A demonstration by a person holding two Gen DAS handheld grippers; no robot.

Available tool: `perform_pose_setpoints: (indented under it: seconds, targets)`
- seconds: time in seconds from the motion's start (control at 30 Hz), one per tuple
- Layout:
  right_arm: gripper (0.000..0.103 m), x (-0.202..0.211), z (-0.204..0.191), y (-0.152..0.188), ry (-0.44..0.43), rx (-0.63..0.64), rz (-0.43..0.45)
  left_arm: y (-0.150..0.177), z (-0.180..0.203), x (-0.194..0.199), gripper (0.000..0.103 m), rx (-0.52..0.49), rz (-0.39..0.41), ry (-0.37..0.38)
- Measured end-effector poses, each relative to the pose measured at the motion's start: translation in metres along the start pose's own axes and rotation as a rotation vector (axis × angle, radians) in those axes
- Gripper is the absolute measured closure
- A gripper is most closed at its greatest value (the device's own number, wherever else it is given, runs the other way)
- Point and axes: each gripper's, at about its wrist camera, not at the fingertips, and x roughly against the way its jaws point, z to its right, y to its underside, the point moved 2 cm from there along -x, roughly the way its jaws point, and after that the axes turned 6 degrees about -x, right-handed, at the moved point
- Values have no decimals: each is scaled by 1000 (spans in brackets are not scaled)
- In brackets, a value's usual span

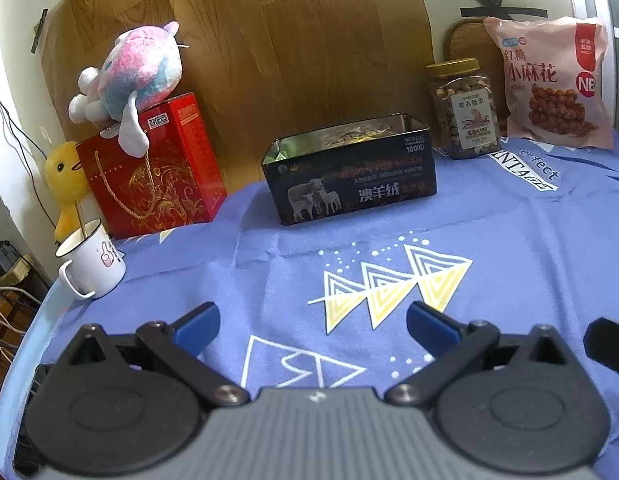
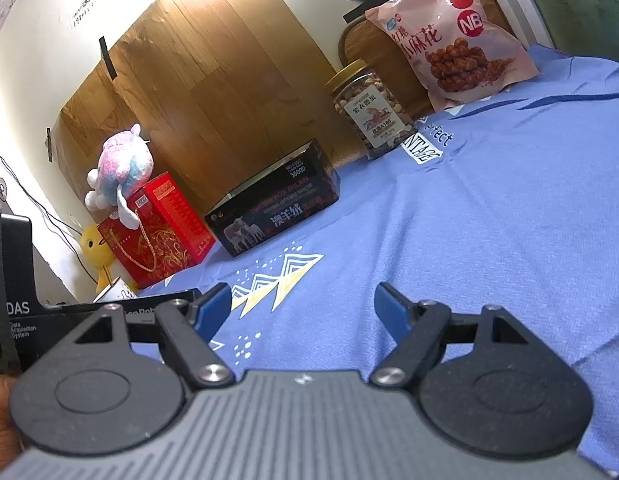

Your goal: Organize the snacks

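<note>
A black open tin box with sheep printed on it stands at the back middle of the blue cloth; some packets lie inside it. It also shows in the right wrist view. A clear jar of nuts with a gold lid stands to its right, also seen from the right wrist. A pink snack bag leans at the far right, and shows in the right wrist view. My left gripper is open and empty over the cloth. My right gripper is open and empty.
A red gift box with a plush toy on top stands at the back left. A yellow duck and a white mug sit by the left table edge. A wooden board lines the wall behind.
</note>
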Motion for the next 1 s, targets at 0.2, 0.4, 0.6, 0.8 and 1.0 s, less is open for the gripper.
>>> perform_pose_setpoints:
  seconds: [0.2,0.4,0.6,0.8,1.0]
  targets:
    - [22,0,0,0,0,-1,0,0,-1,0,0,11,-2,5]
    - [22,0,0,0,0,-1,0,1,-2,-1,0,10,-7,5]
    - [22,-1,0,2,2,0,-2,2,-2,-1,0,13,-9,9]
    - [22,-1,0,2,2,-1,-3,3,-3,-2,0,18,-16,14]
    - [22,-1,0,1,2,-1,-4,3,-4,-3,0,16,-19,21]
